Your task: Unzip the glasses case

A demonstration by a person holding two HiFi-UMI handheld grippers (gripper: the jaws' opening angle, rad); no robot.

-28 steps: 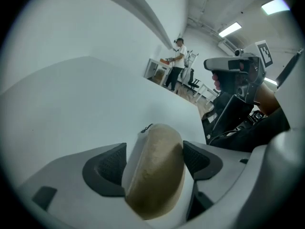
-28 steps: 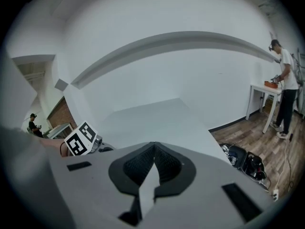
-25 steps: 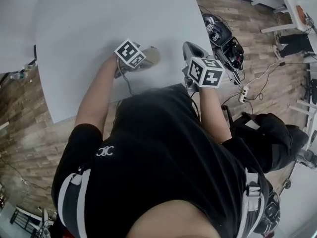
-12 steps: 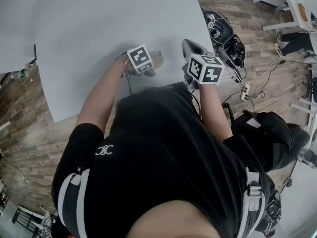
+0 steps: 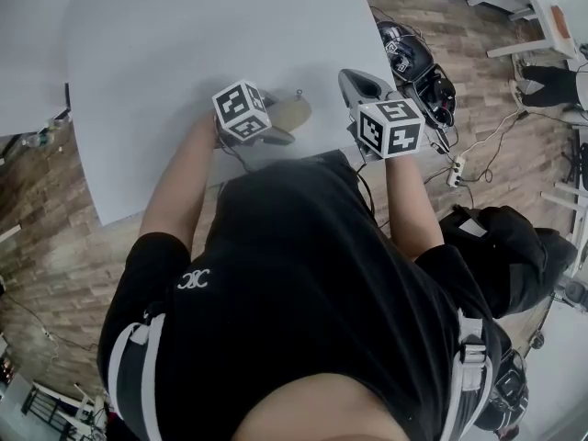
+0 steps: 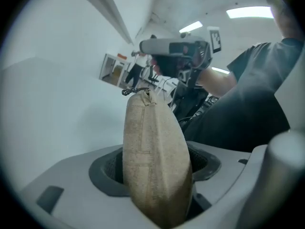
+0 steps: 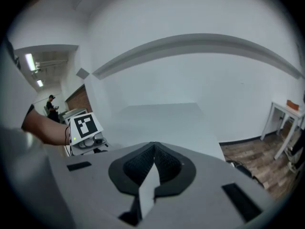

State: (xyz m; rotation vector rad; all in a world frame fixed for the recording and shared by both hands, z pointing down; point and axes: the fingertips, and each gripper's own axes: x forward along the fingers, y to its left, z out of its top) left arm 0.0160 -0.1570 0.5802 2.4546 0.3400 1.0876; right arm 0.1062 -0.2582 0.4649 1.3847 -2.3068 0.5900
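Observation:
A tan, oval glasses case (image 5: 292, 112) hangs just over the white table (image 5: 184, 44) near its front edge. In the left gripper view the case (image 6: 155, 161) stands edge-on between the jaws, its zip pull (image 6: 145, 94) at the far tip. My left gripper (image 5: 274, 129) is closing its jaws, and both pads touch the case's sides. Over the table's front right corner, my right gripper (image 5: 355, 84) is shut with nothing in it. The right gripper view shows its pads (image 7: 143, 163) meeting, and the left gripper's marker cube (image 7: 85, 126) sits at the left of that view.
Dark helmets and gear (image 5: 415, 67) lie on the wood floor right of the table, with a power strip (image 5: 452, 171) and cables nearby. A white side table (image 5: 537, 12) stands at the far right. The table's right edge runs close to my right gripper.
My left gripper came up and drew back to the left, its jaws narrowing around the case, and more of the case now shows beyond its cube. The right gripper barely shifted.

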